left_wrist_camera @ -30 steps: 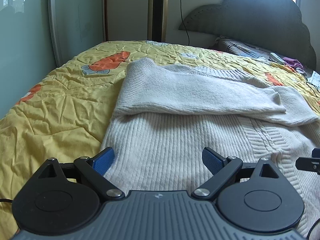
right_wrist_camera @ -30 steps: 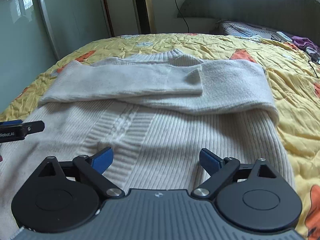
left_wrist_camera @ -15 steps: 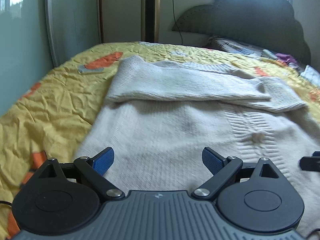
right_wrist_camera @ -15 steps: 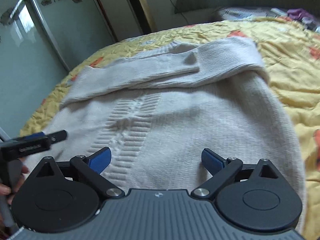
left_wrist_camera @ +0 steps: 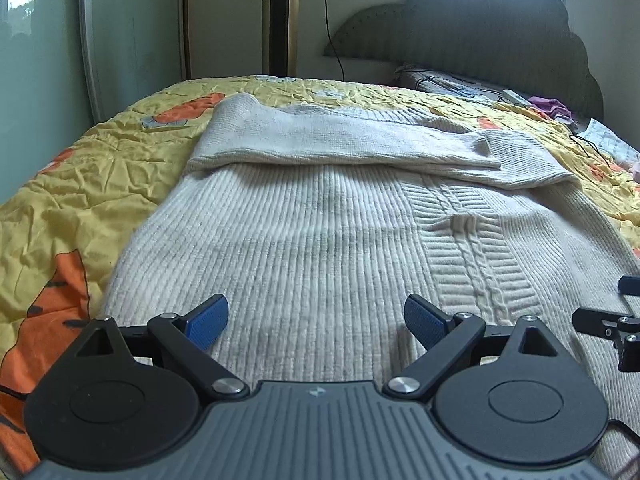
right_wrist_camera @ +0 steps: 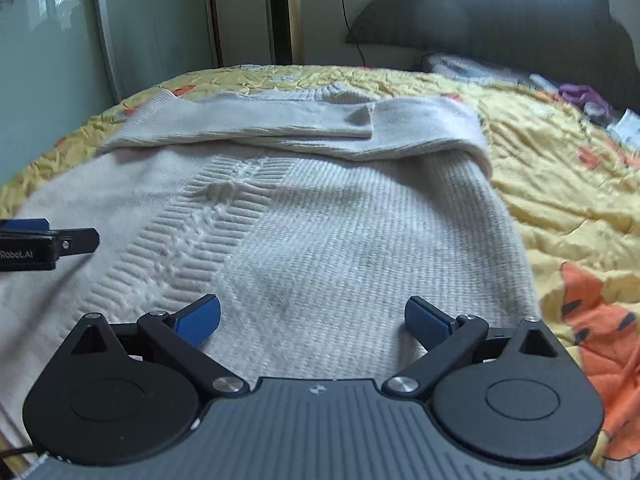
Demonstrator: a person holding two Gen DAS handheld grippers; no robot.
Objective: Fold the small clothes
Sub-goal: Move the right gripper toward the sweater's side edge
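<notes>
A cream ribbed knit sweater lies flat on the bed, both sleeves folded across its chest at the far end; it also shows in the right wrist view. My left gripper is open and empty, low over the sweater's near left part. My right gripper is open and empty, low over the near right part. Each gripper shows at the edge of the other's view: the right one and the left one. The sweater's bottom hem is hidden under the grippers.
A yellow quilt with orange prints covers the bed on both sides of the sweater. A dark headboard, a pillow and small items lie at the far right. A tall fan and a glass door stand behind.
Both grippers have drawn back toward the sweater's near end and stayed open. The right view has levelled out from its tilt. The sweater has not moved.
</notes>
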